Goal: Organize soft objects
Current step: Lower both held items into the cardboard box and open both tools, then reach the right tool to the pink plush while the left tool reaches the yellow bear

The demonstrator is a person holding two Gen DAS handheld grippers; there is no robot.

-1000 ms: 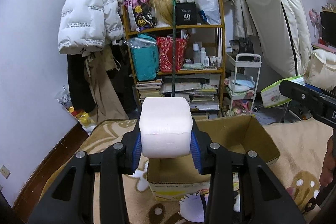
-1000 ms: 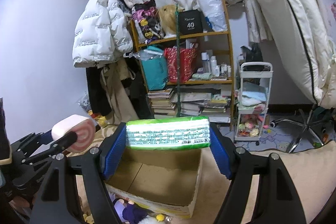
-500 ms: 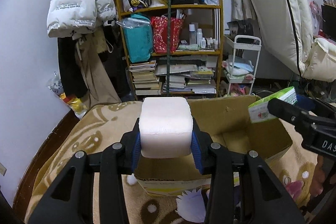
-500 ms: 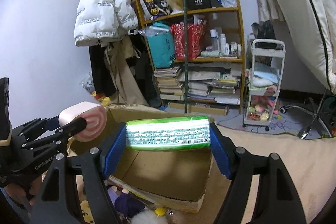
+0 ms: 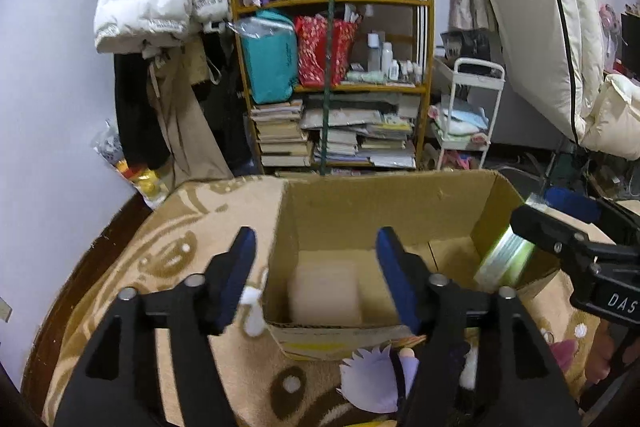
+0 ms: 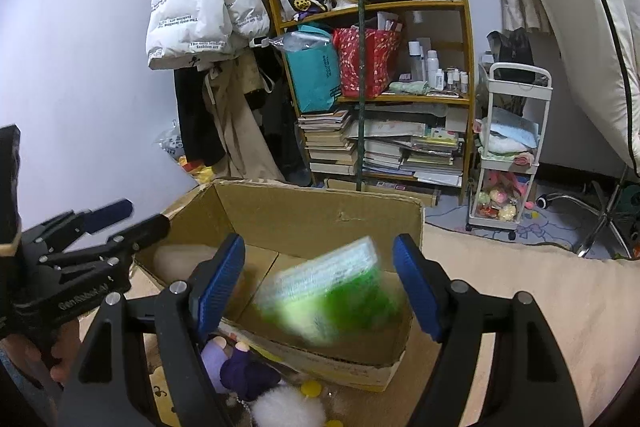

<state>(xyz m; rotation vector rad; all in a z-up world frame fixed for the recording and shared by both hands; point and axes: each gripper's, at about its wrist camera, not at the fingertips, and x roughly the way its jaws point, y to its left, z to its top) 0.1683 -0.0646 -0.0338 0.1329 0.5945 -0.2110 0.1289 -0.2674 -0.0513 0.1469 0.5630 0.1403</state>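
Note:
An open cardboard box (image 5: 384, 203) sits on a patterned blanket. My left gripper (image 5: 314, 239) hovers over its near left corner, jaws opening, with nothing pressed between them. The pink-and-white plush roll (image 5: 326, 293) lies blurred inside the box below it. My right gripper (image 6: 318, 247) stands open above the box (image 6: 320, 215). The green tissue pack (image 6: 336, 291) is tilted and blurred below its pads, dropping into the box. The same pack (image 5: 506, 259) shows at the box's right wall in the left wrist view. The roll (image 6: 172, 255) shows in the box's left corner.
A purple-haired doll (image 5: 380, 383) and a white pompom (image 6: 288, 407) lie on the blanket (image 5: 180, 247) before the box. A crowded wooden bookshelf (image 5: 332, 87), a white cart (image 5: 464, 115) and an upright mattress (image 5: 532, 27) stand behind.
Both grippers sank toward the box. The left jaws spread and let go of the plush roll, which now lies inside. The green pack slipped from the right pads and tips into the box.

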